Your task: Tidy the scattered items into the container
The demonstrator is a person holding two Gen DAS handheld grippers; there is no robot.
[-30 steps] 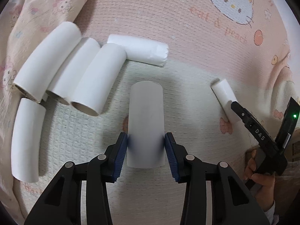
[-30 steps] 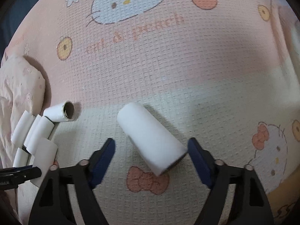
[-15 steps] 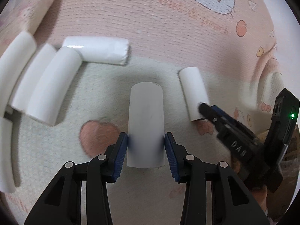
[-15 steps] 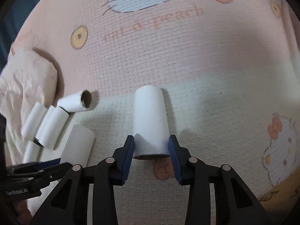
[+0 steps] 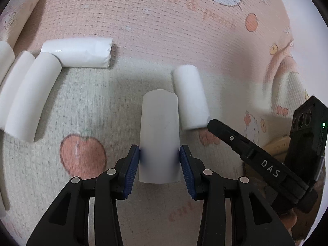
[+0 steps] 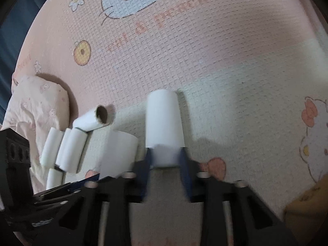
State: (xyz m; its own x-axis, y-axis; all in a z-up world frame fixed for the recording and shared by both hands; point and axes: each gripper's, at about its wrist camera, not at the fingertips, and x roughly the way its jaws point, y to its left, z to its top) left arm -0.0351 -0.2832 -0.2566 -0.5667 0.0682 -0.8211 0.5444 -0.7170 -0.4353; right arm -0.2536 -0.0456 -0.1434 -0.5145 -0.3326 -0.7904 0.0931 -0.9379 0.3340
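Observation:
Several white paper tubes lie on a pink cartoon-print mat [image 5: 184, 30]. My left gripper [image 5: 159, 162] is shut on one white tube [image 5: 158, 127], its blue pads pressing both sides. Just to the right, a second white tube [image 5: 190, 100] sits at the tip of my right gripper [image 5: 209, 123]. In the right wrist view my right gripper [image 6: 165, 160] has its jaws closing on this tube [image 6: 164, 119], and the pads pinch its near end. The left gripper [image 6: 106, 174] and its tube [image 6: 121, 151] show at the lower left.
More tubes lie in a cluster on the left [image 5: 28, 94], with one lying crosswise [image 5: 78, 52] and showing an open brown end [image 6: 101, 113]. A folded pink cloth [image 6: 37, 106] lies behind them. A tan object [image 6: 303, 211] peeks in at the lower right.
The right gripper's jaws went from wide apart to pinching the tube, which turned to point along the fingers. The left gripper carried its tube rightward, close beside the right one.

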